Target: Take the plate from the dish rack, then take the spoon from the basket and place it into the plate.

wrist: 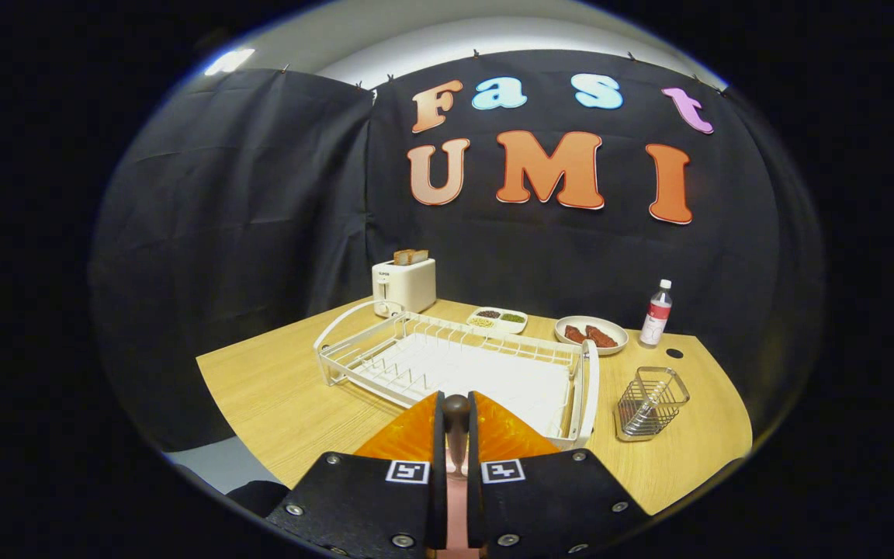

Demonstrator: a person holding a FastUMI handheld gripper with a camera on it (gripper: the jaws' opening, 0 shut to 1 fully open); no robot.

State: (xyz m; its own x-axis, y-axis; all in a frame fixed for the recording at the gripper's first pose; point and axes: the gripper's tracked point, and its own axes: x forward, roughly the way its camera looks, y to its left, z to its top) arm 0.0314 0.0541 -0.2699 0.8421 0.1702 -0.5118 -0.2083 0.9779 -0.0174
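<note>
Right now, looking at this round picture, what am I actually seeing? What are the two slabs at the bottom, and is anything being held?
There is no robot here: a person carries hand-held tongs, and a wide-angle camera riding on them looks forward along their two fingers. The slabs are those tongs seen from behind. Their fingers are closed on a dark rounded handle, apparently the spoon. Beyond them, on a wooden table, sits a white dish rack with a wire basket beside it. Further back are a toaster, a small divided tray, a dish of reddish food and a bottle.
</note>
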